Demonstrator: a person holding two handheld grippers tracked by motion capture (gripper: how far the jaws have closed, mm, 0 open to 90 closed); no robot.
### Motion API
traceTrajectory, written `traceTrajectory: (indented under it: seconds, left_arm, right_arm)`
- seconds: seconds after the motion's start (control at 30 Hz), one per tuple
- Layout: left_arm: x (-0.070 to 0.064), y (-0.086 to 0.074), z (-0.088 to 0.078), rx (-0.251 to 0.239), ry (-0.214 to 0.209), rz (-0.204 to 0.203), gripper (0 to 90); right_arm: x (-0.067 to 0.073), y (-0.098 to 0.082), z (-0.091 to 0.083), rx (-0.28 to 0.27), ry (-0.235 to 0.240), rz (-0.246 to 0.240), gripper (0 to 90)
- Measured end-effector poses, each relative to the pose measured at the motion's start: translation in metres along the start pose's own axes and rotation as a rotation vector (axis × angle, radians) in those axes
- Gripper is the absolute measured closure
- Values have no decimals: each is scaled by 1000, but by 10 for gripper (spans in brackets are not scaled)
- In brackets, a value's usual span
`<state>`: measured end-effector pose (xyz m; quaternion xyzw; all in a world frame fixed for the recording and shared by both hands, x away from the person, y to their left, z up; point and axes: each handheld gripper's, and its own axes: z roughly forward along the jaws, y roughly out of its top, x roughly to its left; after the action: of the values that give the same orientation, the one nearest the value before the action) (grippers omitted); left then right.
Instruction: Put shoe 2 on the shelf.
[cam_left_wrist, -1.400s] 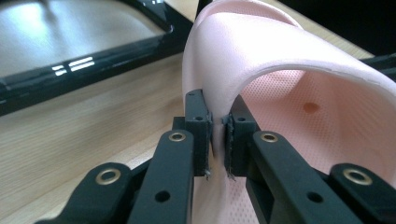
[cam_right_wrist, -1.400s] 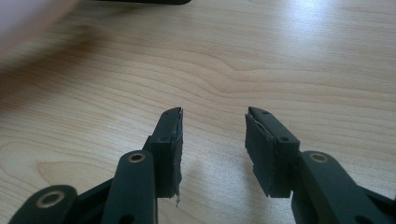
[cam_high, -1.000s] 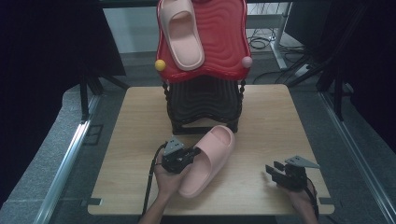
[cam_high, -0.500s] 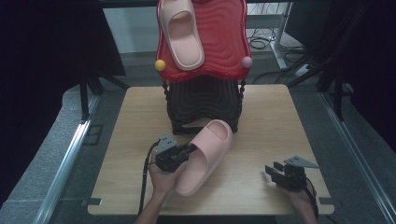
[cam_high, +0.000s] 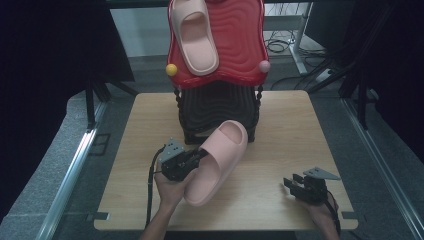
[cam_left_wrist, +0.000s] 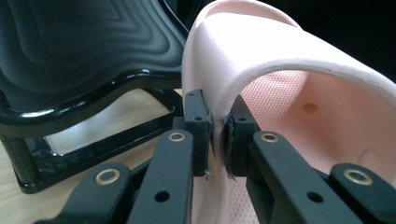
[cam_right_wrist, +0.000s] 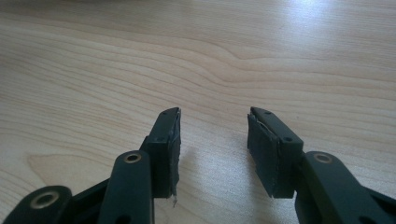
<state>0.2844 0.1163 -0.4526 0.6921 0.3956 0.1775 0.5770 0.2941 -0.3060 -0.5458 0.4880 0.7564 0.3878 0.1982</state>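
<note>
A pink slipper (cam_high: 220, 160) is lifted at a slant over the table's middle, toe up toward the black rack (cam_high: 217, 107). My left gripper (cam_high: 197, 157) is shut on its side wall; in the left gripper view the pads pinch the slipper's rim (cam_left_wrist: 217, 135) and the slipper (cam_left_wrist: 299, 102) arches to the right. A second pink slipper (cam_high: 192, 35) lies on the red top shelf (cam_high: 235, 40). My right gripper (cam_high: 292, 184) rests low at the table's front right, open with nothing between its fingers; the right gripper view has my right gripper (cam_right_wrist: 212, 140) over bare wood.
The wooden table (cam_high: 300, 125) has bare room on both sides of the rack. A yellow knob (cam_high: 171, 69) and a pink knob (cam_high: 264, 65) stick out from the red shelf's lower corners. Dark curtains and cables lie beyond the table. The black rack's frame (cam_left_wrist: 88, 93) stands close left of the held slipper.
My left gripper has lifted the slipper and tilted its toe up toward the rack. The right gripper has stayed where it was.
</note>
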Motion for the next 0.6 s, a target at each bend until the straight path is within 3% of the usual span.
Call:
traceTrajectory:
  seconds: [0.6]
  left_arm:
    - [-6,30,-2,-62,7,19,822]
  right_arm:
    - [-1,0,1,8,-4,7,543]
